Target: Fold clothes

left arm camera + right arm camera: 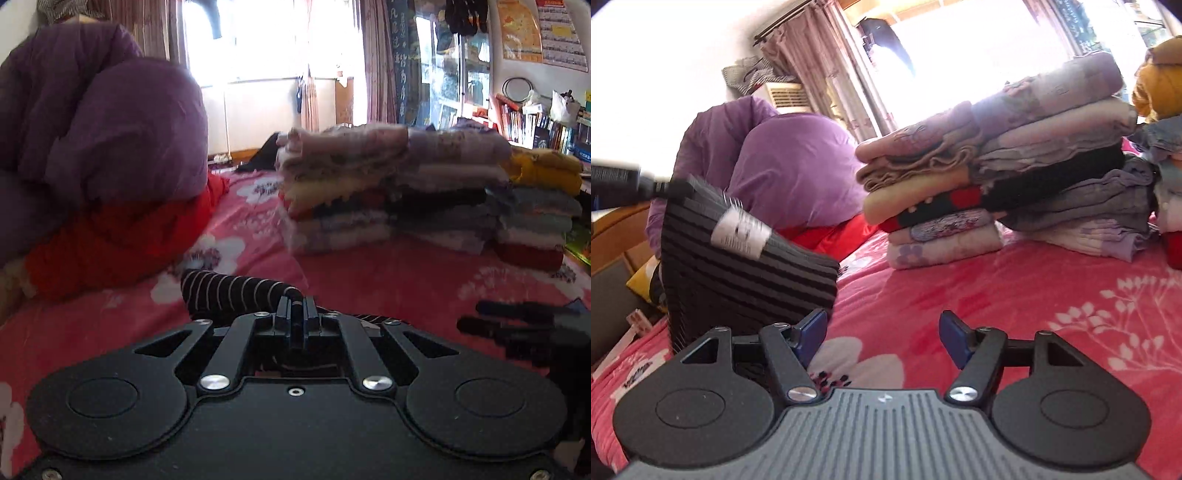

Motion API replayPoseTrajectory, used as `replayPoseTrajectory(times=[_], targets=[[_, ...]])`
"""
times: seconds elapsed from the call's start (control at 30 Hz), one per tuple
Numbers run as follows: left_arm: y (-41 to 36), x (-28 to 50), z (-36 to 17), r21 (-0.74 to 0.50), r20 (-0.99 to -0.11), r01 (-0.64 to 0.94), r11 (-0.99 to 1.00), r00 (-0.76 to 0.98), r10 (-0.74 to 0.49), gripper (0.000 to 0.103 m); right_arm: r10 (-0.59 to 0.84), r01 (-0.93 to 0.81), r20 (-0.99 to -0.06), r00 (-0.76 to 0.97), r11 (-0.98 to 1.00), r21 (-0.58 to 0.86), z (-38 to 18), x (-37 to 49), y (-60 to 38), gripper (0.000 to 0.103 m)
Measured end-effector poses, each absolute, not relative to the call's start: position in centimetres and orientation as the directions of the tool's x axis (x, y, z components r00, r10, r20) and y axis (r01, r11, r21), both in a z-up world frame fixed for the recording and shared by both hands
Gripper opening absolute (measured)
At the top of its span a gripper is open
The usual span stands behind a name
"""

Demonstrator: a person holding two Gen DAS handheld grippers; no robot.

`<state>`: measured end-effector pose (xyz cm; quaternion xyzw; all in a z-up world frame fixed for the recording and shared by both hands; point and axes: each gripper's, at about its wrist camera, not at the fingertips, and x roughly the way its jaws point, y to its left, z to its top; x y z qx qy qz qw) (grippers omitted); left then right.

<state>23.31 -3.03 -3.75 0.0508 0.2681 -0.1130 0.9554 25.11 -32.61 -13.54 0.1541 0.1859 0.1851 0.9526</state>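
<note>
Garment: striped black garment hangs over the pink bed, label showing.
Left hand-held gripper: clamped on its edge.
Right hand-held gripper: wide, empty.
Advice: I should pinch the free corner, keeping the edge taut, clear of the folded stack.

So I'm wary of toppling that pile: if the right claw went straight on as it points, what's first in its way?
Probably the stack of folded clothes. The open right claw aims over bare pink floral bedspread toward it, though depth is hard to judge.
</note>
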Motion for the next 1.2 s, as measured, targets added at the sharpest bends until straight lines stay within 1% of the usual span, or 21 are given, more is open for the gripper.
replayPoseTrajectory(times=[0.1, 0.2, 0.3, 0.4, 0.47, 0.5, 0.53, 0.57, 0.63, 0.67, 0.73, 0.77, 0.87, 0.97, 1.03, 1.07, 1.1, 1.13, 1.17, 1.2], targets=[[-1.5, 19.8, -8.2, 0.002, -0.598, 0.234, 0.972, 0.78, -0.187, 0.003, 0.434, -0.323, -0.309, 0.846, 0.879, 0.351, -13.8, 24.8, -32.0, 0.068], [-0.6, 16.4, -11.5, -0.04, -0.642, 0.21, 0.977, 0.744, -0.186, 0.003, 0.468, -0.356, -0.321, 0.823, 0.866, 0.352, -14.1, 24.3, -31.2, 0.068], [0.4, 14.0, -13.3, -0.095, -0.666, 0.178, 0.979, 0.72, -0.196, 0.003, 0.526, -0.406, -0.334, 0.782, 0.837, 0.367, -14.5, 23.6, -30.0, 0.068], [1.2, 12.6, -13.4, -0.162, -0.669, 0.165, 0.973, 0.707, -0.231, 0.007, 0.577, -0.448, -0.358, 0.735, 0.808, 0.382, -15.1, 23.0, -28.4, 0.068], [2.1, 11.9, -13.1, -0.206, -0.659, 0.127, 0.97, 0.715, -0.234, 0.02, 0.607, -0.468, -0.375, 0.701, 0.788, 0.401, -15.5, 22.7, -27.4, 0.068], [2.8, 11.4, -12.9, -0.229, -0.651, 0.099, 0.968, 0.724, -0.228, 0.034, 0.613, -0.467, -0.392, 0.686, 0.784, 0.409, -15.8, 22.6, -26.9, 0.067], [3.5, 11.1, -12.7, -0.257, -0.641, 0.072, 0.964, 0.734, -0.225, 0.046, 0.62, -0.467, -0.408, 0.671, 0.78, 0.417, -16.1, 22.5, -26.4, 0.067], [4.1, 10.8, -12.7, -0.287, -0.631, 0.052, 0.956, 0.741, -0.229, 0.047, 0.626, -0.469, -0.419, 0.658, 0.776, 0.422, -16.5, 22.4, -26.0, 0.067], [5.5, 10.5, -12.7, -0.335, -0.623, 0.004, 0.942, 0.749, -0.225, 0.047, 0.638, -0.473, -0.441, 0.631, 0.767, 0.434, -17.1, 22.0, -25.2, 0.054], [6.2, 10.4, -12.8, -0.359, -0.618, -0.018, 0.933, 0.754, -0.223, 0.048, 0.642, -0.474, -0.452, 0.619, 0.764, 0.437, -17.4, 21.8, -24.8, 0.045], [7.2, 10.2, -13.2, -0.424, -0.603, -0.048, 0.904, 0.76, -0.243, 0.05, 0.621, -0.473, -0.461, 0.634, 0.783, 0.403, -17.2, 20.8, -24.4, 0.039], [7.4, 10.2, -13.5, -0.45, -0.599, -0.054, 0.891, 0.759, -0.257, 0.051, 0.612, -0.476, -0.464, 0.64, 0.79, 0.386, -17.0, 20.2, -24.2, 0.033], [7.6, 10.2, -14.1, -0.496, -0.59, -0.055, 0.867, 0.754, -0.289, 0.051, 0.611, -0.491, -0.49, 0.622, 0.792, 0.363, -16.6, 18.5, -23.8, 0.03], [7.2, 10.5, -14.4, -0.536, -0.575, -0.039, 0.843, 0.748, -0.331, 0.053, 0.626, -0.563, -0.57, 0.532, 0.764, 0.315, -16.7, 15.9, -22.4, 0.03], [6.8, 10.7, -14.4, -0.542, -0.566, -0.019, 0.84, 0.748, -0.348, 0.054, 0.605, -0.592, -0.618, 0.502, 0.761, 0.264, -16.9, 13.6, -21.8, 0.032], [6.6, 10.8, -14.3, -0.549, -0.559, -0.011, 0.836, 0.748, -0.357, 0.054, 0.598, -0.578, -0.624, 0.503, 0.77, 0.271, -17.0, 12.8, -22.2, 0.036], [6.5, 10.9, -14.2, -0.556, -0.554, -0.008, 0.831, 0.749, -0.363, 0.055, 0.592, -0.562, -0.628, 0.505, 0.778, 0.281, -17.0, 12.1, -22.6, 0.044], [6.4, 11.0, -14.1, -0.562, -0.55, -0.005, 0.827, 0.749, -0.369, 0.056, 0.597, -0.536, -0.622, 0.507, 0.783, 0.314, -17.0, 11.8, -23.3, 0.049], [6.4, 11.2, -14.1, -0.571, -0.544, -0.003, 0.821, 0.75, -0.376, 0.057, 0.604, -0.51, -0.607, 0.517, 0.787, 0.348, -16.8, 11.6, -24.0, 0.058], [6.5, 11.3, -14.1, -0.583, -0.538, -0.002, 0.813, 0.751, -0.384, 0.059, 0.607, -0.482, -0.587, 0.536, 0.791, 0.377, -16.4, 11.5, -24.8, 0.065]])
